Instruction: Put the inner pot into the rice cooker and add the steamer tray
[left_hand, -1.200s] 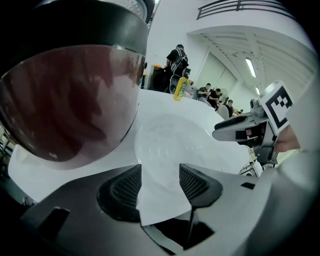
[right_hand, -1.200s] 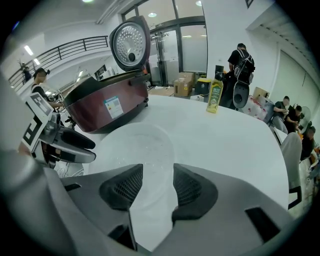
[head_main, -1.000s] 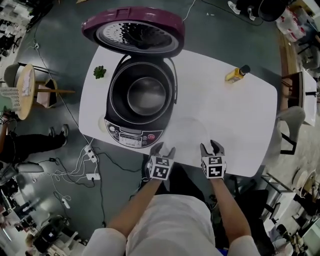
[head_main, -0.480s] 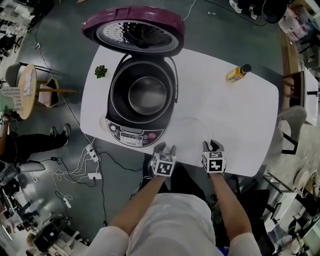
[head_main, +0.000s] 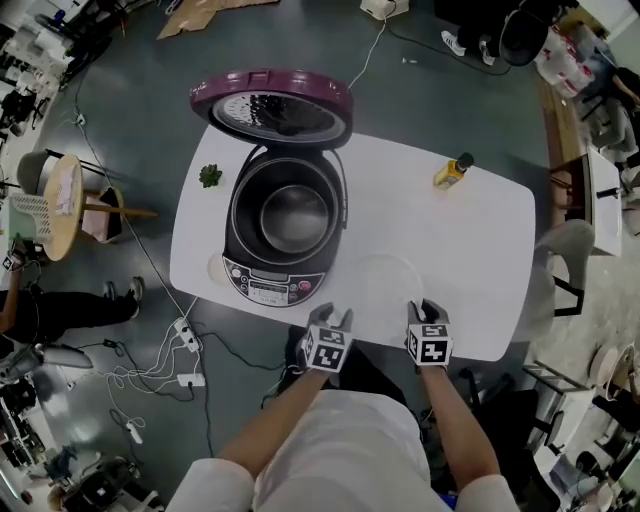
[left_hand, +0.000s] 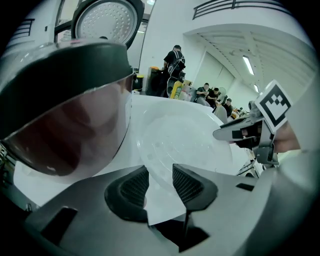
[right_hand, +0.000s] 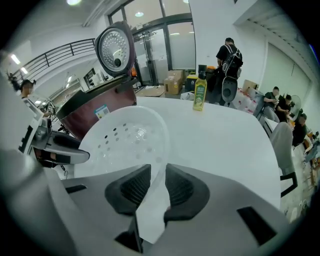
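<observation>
The rice cooker (head_main: 240, 235) stands open on the white table (head_main: 460, 240), its purple lid (head_main: 272, 105) tipped back and the metal inner pot (head_main: 295, 215) seated inside. A translucent perforated steamer tray (head_main: 385, 285) hangs just right of the cooker at the table's front edge. My left gripper (head_main: 330, 318) grips the tray's near-left rim (left_hand: 185, 142), and my right gripper (head_main: 428, 312) is still closing on the near-right rim (right_hand: 125, 137). In both gripper views the rim runs between ribbed pads (left_hand: 187, 182) (right_hand: 134, 186) that press it.
A yellow bottle (head_main: 450, 172) stands at the table's far right side. A small green plant (head_main: 210, 176) sits left of the cooker. Cables and a power strip (head_main: 185, 350) lie on the floor at left. People sit far behind (right_hand: 280, 97).
Both grippers' jaws have narrowed onto the tray's rim, and the tray has come up a little off the table. The head view has pulled back slightly.
</observation>
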